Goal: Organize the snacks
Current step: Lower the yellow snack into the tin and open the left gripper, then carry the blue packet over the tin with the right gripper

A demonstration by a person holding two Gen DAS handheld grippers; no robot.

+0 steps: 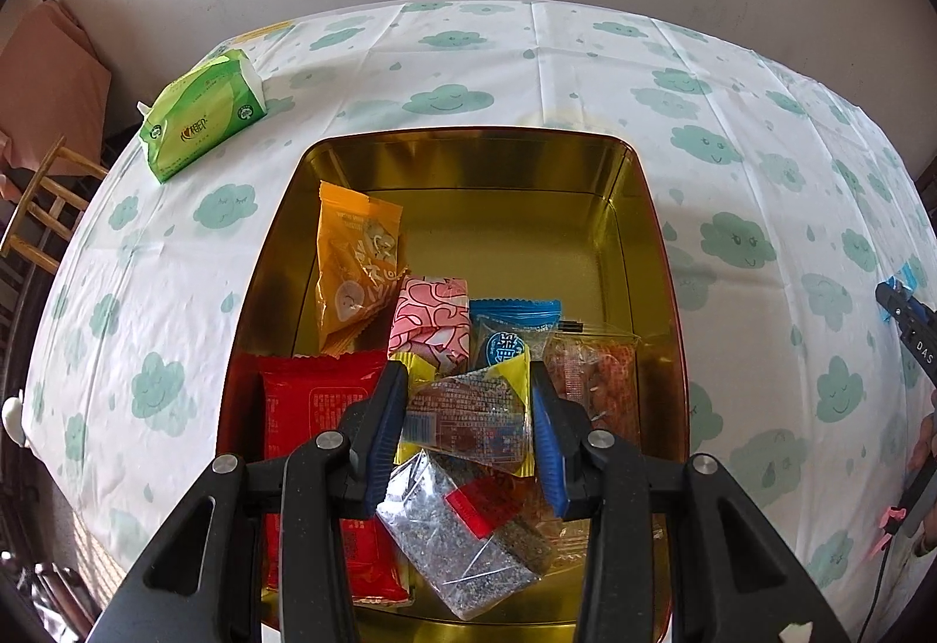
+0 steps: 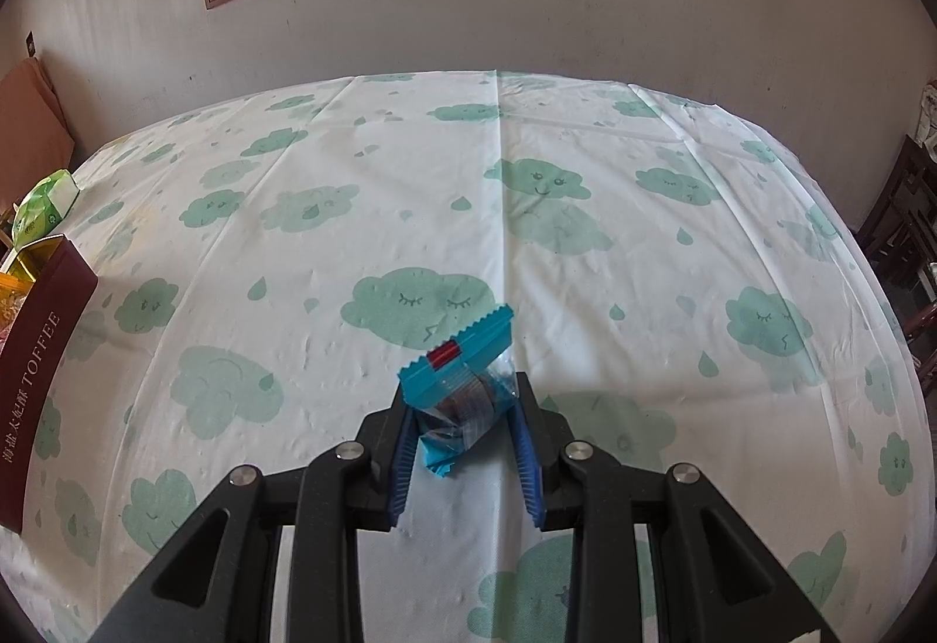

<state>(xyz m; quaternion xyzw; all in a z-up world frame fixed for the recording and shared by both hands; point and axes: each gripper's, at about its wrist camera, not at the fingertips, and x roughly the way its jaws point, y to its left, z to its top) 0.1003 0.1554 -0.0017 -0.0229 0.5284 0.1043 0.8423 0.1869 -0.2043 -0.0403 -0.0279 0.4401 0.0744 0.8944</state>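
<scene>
Hovering over the gold tin (image 1: 644, 209), the left tongs (image 1: 468, 409) clench a yellow-edged snack packet (image 1: 468, 420), its long axis crossing between them. The right tongs (image 2: 462, 414) grip a blue snack packet (image 2: 457, 368) above the tabletop (image 2: 644, 291); the tin lies far to their left, so the left tongs are nearer.

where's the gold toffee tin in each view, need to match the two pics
Left wrist view: the toffee tin fills the centre, open, snacks inside, with the left tongs over its near end.
Right wrist view: only a corner of the tin shows at the far left edge, its maroon side reading TOFFEE.
Shared landmark: the green tissue pack, beyond the tin on the cloud tablecloth.
</scene>
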